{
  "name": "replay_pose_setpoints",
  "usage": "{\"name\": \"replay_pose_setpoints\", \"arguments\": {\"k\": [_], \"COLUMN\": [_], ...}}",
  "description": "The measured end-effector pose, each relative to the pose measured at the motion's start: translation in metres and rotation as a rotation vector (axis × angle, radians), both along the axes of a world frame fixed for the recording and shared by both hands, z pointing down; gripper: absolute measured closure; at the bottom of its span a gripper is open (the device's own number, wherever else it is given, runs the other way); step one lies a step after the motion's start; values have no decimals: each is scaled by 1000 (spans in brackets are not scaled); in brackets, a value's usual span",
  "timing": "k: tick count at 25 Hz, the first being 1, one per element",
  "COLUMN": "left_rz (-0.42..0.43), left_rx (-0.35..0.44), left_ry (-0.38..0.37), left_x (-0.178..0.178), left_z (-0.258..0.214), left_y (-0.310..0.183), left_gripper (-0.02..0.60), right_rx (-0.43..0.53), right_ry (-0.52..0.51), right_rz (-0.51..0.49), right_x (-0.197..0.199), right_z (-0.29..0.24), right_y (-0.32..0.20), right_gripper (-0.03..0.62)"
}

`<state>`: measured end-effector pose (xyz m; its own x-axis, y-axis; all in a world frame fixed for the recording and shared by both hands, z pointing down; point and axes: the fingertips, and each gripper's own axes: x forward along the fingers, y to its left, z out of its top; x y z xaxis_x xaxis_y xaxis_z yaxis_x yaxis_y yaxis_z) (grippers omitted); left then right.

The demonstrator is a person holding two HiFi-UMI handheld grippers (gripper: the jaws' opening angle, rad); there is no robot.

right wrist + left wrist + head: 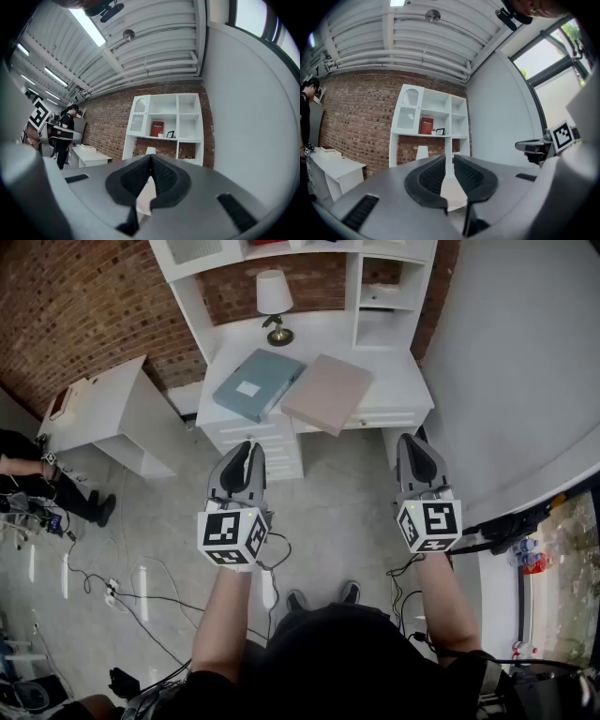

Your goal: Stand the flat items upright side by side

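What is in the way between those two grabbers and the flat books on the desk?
Nothing visible does. Only floor separates the left gripper and right gripper from the blue book and pink book lying flat on the desk. The lamp stands behind them.

blue-grey folder (256, 383), pink folder (327, 394), white desk (398, 381)

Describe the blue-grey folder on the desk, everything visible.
The blue-grey folder is a flat rectangular item with a matte, card-like cover and a small white label near its middle. It is closed and lies flat on the white desk, turned diagonally, with its near corner at about the desk's front edge. Its right edge meets the pink folder; which one overlaps cannot be told. The lamp stands just behind it, apart.
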<state>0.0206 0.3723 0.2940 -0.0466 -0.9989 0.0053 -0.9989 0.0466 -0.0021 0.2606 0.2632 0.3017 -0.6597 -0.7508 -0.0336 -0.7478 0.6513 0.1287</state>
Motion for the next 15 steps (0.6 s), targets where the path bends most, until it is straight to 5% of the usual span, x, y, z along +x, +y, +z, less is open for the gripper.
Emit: {"name": "replay_pose_setpoints", "arguments": {"k": [8, 15], "left_rz": [-13, -23], "left_rx": [-15, -20], "left_ry": [-4, 8], "left_x": [23, 48], "left_z": [4, 8], "left_y": [-16, -22], "left_gripper": [529, 529], "right_rx": [-24, -116], "right_ry": [-28, -149], "right_rz": [-18, -58], "right_x": [21, 45], "right_z": [9, 18], "right_y": [-19, -43], "right_gripper": [594, 591]}}
